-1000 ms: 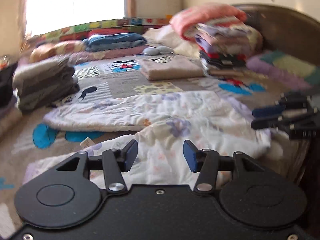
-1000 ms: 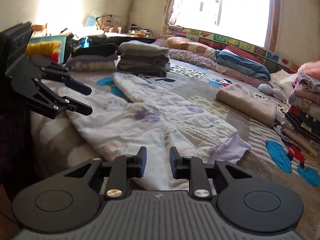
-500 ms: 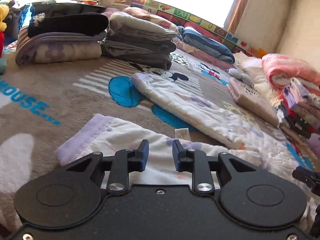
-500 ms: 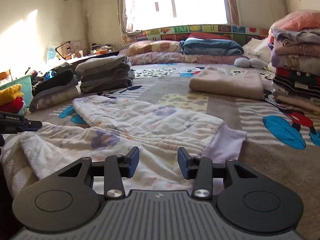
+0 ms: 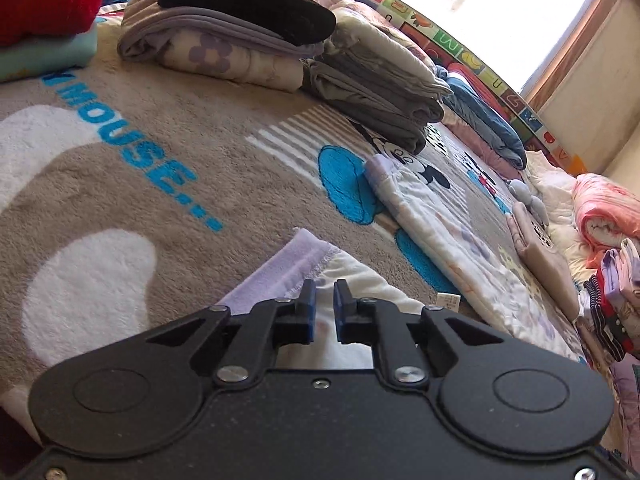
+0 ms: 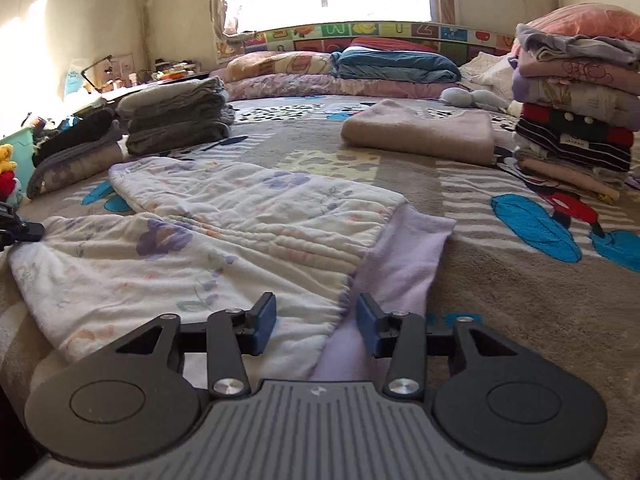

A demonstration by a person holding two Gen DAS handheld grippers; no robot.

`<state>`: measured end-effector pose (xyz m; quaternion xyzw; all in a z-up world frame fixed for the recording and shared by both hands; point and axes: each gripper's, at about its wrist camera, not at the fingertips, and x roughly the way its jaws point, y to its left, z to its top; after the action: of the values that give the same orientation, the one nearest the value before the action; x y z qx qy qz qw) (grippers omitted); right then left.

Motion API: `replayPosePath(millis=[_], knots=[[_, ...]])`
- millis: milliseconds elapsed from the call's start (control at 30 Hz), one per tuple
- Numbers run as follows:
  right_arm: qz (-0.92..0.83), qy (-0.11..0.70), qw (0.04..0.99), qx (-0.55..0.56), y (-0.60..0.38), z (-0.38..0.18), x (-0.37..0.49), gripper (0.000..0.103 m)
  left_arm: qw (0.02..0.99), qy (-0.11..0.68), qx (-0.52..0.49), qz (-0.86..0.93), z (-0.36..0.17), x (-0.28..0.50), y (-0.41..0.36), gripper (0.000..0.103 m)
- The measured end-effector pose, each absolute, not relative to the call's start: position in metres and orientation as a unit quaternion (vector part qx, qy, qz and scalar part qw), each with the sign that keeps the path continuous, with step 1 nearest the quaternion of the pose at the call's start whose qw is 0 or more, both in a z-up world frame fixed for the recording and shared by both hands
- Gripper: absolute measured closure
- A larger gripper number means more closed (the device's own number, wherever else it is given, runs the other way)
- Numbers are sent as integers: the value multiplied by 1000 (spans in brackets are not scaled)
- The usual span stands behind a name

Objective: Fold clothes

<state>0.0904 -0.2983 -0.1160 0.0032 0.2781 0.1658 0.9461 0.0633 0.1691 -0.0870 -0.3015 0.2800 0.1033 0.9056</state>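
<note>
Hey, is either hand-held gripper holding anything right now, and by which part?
Neither shows a firm hold. The left hand-held gripper is closing over the floral garment near its lilac cuff; the right hand-held gripper is opening above its hem.

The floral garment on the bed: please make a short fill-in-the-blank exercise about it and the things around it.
1. The floral garment has cuffs of ___ colour.
2. The garment lies on a blanket printed with the blue letters ___.
3. Behind the garment, the beige folded item lies beside a tall ___ of folded clothes.

Missing words: purple; MOUSE; stack
</note>
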Motion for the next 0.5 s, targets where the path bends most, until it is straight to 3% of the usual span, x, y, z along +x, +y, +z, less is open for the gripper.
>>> replayPosePath(millis=[67,100,300,500], knots=[[168,270,948,7,-308,-111,80,48,915,265,-287,100,-71,54,169,54],[168,263,950,-2,-310,-108,73,48,924,256,-267,94,-60,50,169,50],[201,200,947,-150,-293,-93,18,48,972,226,-33,53,-12,23,141,44],[210,180,920,-278,-270,-98,-13,44,941,212,263,-15,-32,-5,94,42]])
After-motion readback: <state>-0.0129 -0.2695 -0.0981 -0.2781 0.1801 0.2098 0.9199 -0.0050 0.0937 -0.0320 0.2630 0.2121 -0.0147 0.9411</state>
